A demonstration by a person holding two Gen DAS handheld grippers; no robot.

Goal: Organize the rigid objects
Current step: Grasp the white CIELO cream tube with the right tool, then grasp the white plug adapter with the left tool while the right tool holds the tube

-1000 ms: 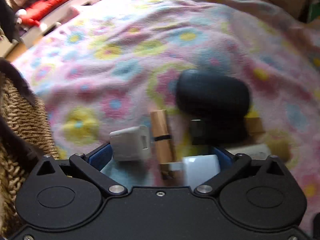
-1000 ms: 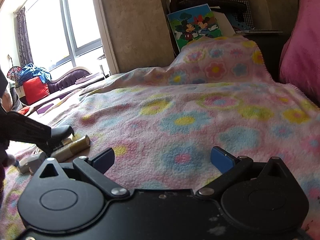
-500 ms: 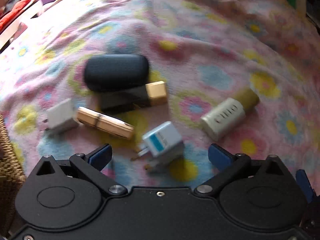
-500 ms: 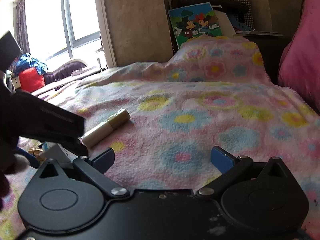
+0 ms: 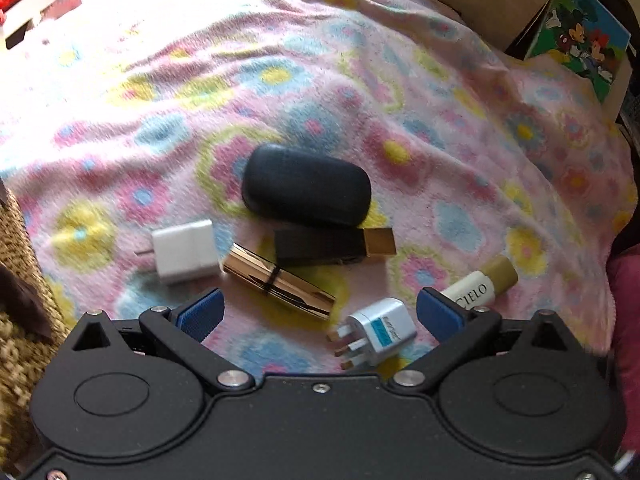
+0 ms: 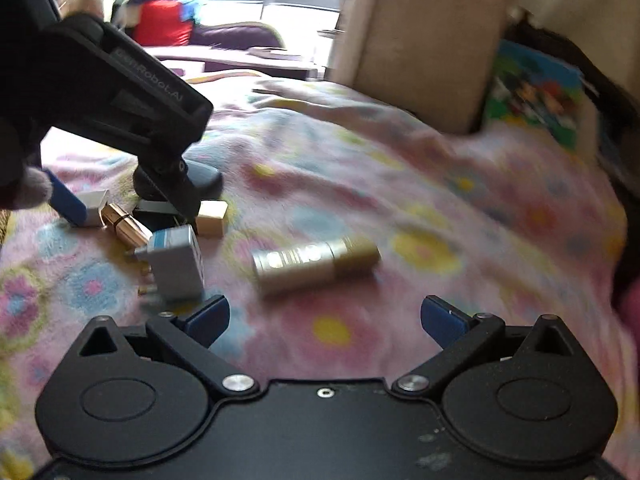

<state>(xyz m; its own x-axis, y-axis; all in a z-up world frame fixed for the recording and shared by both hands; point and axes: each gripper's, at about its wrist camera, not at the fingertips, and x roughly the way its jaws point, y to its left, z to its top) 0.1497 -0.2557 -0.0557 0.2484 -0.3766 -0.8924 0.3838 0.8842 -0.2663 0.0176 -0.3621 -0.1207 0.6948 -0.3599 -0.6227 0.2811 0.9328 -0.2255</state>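
over the floral blanket (image 5: pixel 360 80), left claw (image 5: pixel 320 314) and right claw (image 6: pixel 325 316) both gape, empty.

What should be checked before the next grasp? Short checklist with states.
1. Left gripper open, nothing held: ok.
2. Right gripper open, nothing held: ok.
3. Blue-label plug adapter lies apart from its neighbours: ok.
4. CIELO tube lies by itself: ok.
5. Gold lipstick free to pick: not ok, its end is against the white charger.
6. Wicker basket has room inside: cannot tell, only its edge shows.
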